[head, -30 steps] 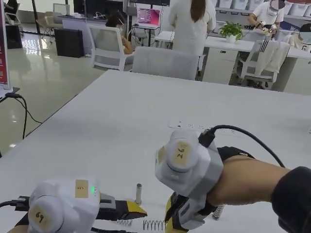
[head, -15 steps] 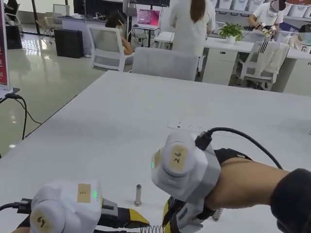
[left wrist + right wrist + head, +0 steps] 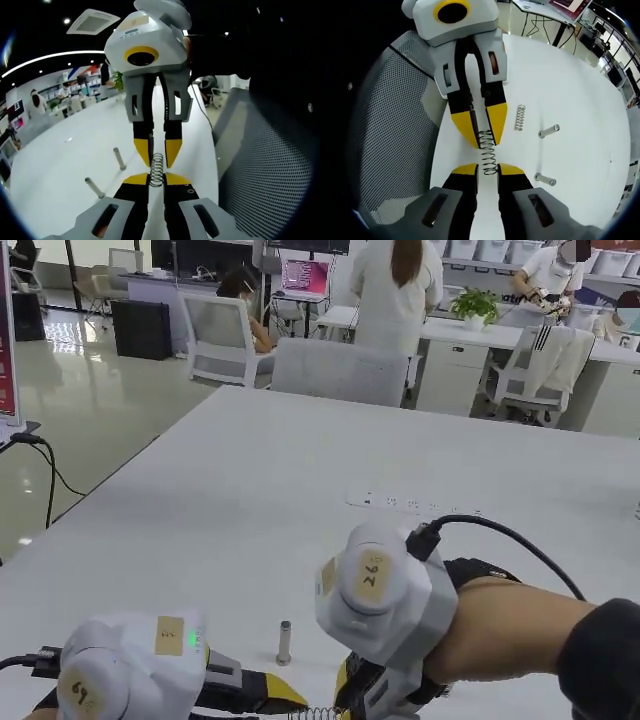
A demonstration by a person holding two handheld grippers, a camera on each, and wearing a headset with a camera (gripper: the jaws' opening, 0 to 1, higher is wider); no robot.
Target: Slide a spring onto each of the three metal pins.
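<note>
At six o'clock in the head view, low over the table (image 3: 250, 490), the two tools meet nose to nose. The left hand-held gripper (image 3: 157, 178) is clenched on one end of a spring (image 3: 157, 167). The right hand-held gripper (image 3: 490, 170) is clenched on the other end, so the coil spans the gap between them. In the right gripper view a second spring (image 3: 520, 117) lies loose on the table at one o'clock of the held one. In the left gripper view a near pin (image 3: 94, 187) and a far pin (image 3: 119, 158) stand at about nine o'clock of the held spring, both bare. Judging by these, no spring is seated yet and the threading is all to come.
</note>
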